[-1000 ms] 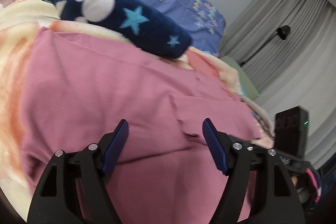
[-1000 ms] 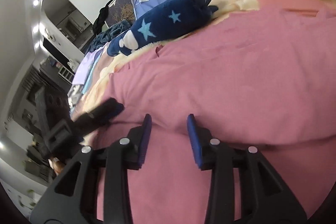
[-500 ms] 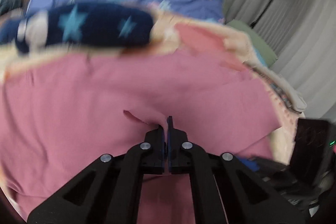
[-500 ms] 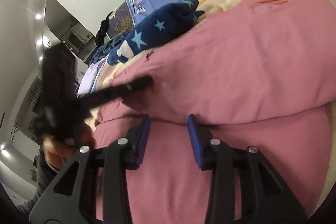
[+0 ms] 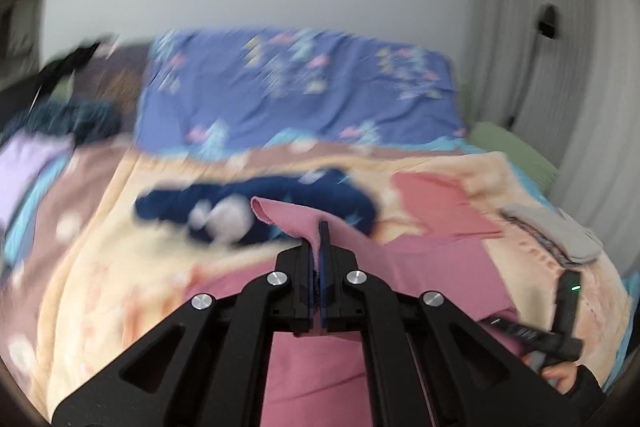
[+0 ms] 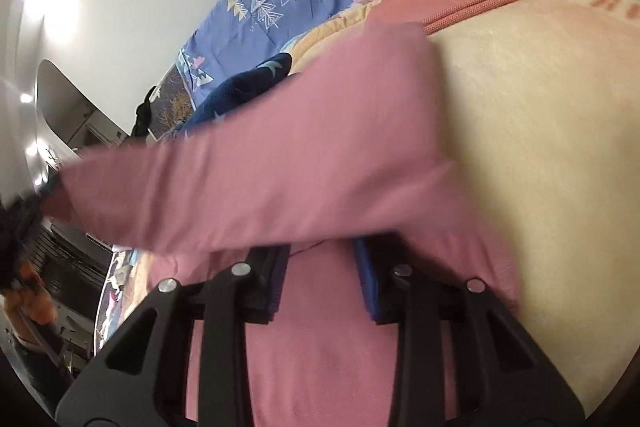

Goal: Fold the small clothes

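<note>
Left hand-held gripper [image 5: 319, 227] clamped on corner of pink garment [image 5: 420, 259], raised off bed [image 5: 532, 211], likely to carry fold across. Right hand-held gripper [image 6: 322, 247] jaws apart, just narrowing, low over flat part, cloth draped across tips.

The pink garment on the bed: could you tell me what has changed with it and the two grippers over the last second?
The left gripper closed on an edge of the pink garment and lifted it off the blanket. The right gripper, whose jaws have just been closing a little, is open over the cloth, and the raised fold now drapes across its tips. The navy star-print item and the salmon folded piece stayed put.
</note>
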A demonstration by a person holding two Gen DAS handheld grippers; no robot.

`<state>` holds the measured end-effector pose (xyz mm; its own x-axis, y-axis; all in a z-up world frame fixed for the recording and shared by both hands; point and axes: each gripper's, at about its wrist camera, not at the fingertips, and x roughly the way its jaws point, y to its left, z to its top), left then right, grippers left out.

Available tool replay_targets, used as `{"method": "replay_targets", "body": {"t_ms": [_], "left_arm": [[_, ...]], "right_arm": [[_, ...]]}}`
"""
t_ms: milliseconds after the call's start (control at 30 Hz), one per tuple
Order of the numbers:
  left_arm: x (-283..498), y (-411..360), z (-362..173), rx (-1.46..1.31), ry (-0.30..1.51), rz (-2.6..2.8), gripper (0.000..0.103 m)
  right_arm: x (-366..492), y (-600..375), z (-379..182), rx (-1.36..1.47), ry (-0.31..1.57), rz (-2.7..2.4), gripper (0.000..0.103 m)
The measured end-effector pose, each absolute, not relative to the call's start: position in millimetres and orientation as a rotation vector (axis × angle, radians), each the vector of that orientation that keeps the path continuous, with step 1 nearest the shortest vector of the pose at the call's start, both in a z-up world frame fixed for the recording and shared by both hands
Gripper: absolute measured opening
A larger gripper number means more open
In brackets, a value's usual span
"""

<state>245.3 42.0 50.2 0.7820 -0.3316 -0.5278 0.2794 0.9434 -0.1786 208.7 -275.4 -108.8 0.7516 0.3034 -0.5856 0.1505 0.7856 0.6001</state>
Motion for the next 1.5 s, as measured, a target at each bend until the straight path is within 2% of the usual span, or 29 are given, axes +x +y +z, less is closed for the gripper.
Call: {"method": "replay_targets", "body": {"t_ms": [200, 267, 367, 467, 500, 600, 733, 833, 933, 1000, 1033, 1067, 1167, 1200, 1233, 1300, 1400, 1500], "left_arm": [[277.1, 90.5, -32.6, -0.177, 0.793, -0.233, 0.005], [279.5, 100.8, -47.4, -0.19, 0.809, -0.183, 0.016], [271.2, 118.5, -62.1, -0.257, 0.803, -0.179, 0.026], [261.8, 123.5, -68.4, -0.261, 0.8, -0.197, 0.027], [259.3, 121.3, -70.5, -0.248, 0.802, -0.203, 0.027], [253.5, 108.8, -77.6, -0.205, 0.817, -0.219, 0.027], [244.4, 87.8, -78.7, -0.122, 0.807, -0.209, 0.027], [235.8, 66.5, -67.6, -0.121, 0.777, -0.314, 0.028], [233.2, 38.5, -75.1, -0.025, 0.792, -0.348, 0.041], [235.0, 21.2, -100.1, 0.063, 0.852, -0.329, 0.045], [234.4, 17.4, -110.6, 0.085, 0.853, -0.317, 0.048], [232.1, 17.3, -112.0, 0.082, 0.839, -0.317, 0.048], [231.4, 21.2, -110.7, 0.056, 0.841, -0.33, 0.049], [232.3, 22.4, -111.2, 0.049, 0.842, -0.333, 0.05], [232.2, 23.0, -110.9, 0.045, 0.842, -0.334, 0.05], [232.0, 22.3, -111.0, 0.052, 0.839, -0.332, 0.05], [233.8, 21.6, -110.0, 0.052, 0.838, -0.333, 0.05], [233.7, 22.9, -109.9, 0.044, 0.837, -0.338, 0.051]], "right_arm": [[210.3, -271.6, -109.0, 0.655, 0.731, 0.082, 0.032], [211.3, -272.3, -110.1, 0.666, 0.728, 0.087, 0.032], [198.8, -281.8, -105.2, 0.703, 0.693, 0.074, 0.031], [182.5, -294.7, -98.2, 0.734, 0.649, -0.031, 0.032], [177.0, -299.4, -99.5, 0.734, 0.649, -0.064, 0.035], [166.3, -304.3, -104.8, 0.747, 0.677, -0.034, 0.035], [155.1, -297.7, -88.7, 0.652, 0.682, -0.031, 0.043], [156.6, -288.0, -67.7, 0.577, 0.65, 0.024, 0.042], [179.7, -280.4, -54.3, 0.51, 0.67, 0.065, 0.042], [198.0, -282.2, -67.6, 0.467, 0.765, 0.001, 0.037], [207.5, -285.9, -81.0, 0.418, 0.842, -0.093, 0.015], [214.4, -293.4, -98.1, 0.395, 0.901, -0.159, 0.001], [211.5, -309.8, -98.4, 0.49, 0.896, -0.126, 0.001], [211.6, -312.8, -88.1, 0.509, 0.872, -0.098, 0.01], [212.8, -315.9, -79.9, 0.52, 0.846, -0.083, 0.03], [219.2, -327.4, -59.9, 0.525, 0.762, -0.111, 0.057], [261.5, -347.7, -58.4, 0.498, 0.786, -0.136, 0.059], [306.1, -372.8, -86.8, 0.627, 0.84, -0.117, 0.06]]}}
